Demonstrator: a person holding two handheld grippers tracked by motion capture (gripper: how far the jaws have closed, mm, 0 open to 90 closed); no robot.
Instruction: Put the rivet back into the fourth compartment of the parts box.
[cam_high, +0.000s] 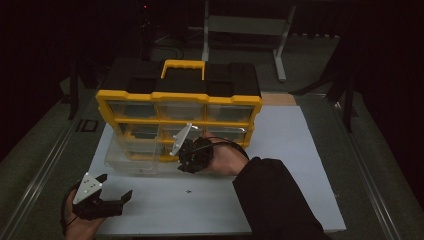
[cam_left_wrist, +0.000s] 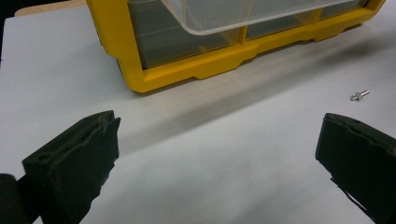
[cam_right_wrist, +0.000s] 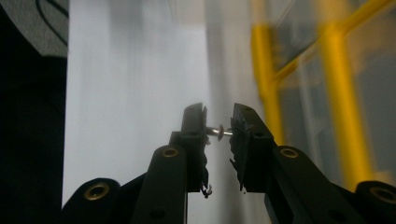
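metal screw (cam_right_wrist: 219, 131) pinched in right hand-held gripper (cam_right_wrist: 218, 126) by yellow organiser (cam_high: 179, 107), left hand-held gripper (cam_left_wrist: 217, 140) wide, low

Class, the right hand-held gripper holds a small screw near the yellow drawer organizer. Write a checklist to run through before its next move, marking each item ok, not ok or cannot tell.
1. Screw clamped between the right hand-held gripper jaws: ok.
2. A clear drawer of the organizer pulled out to receive it: ok.
3. Right hand-held gripper over that drawer: cannot tell; it sits at the drawer's right end.
4. Left hand-held gripper open, holding nothing: ok.
5. Second screw lying loose on the white board, not yet picked up: not ok.
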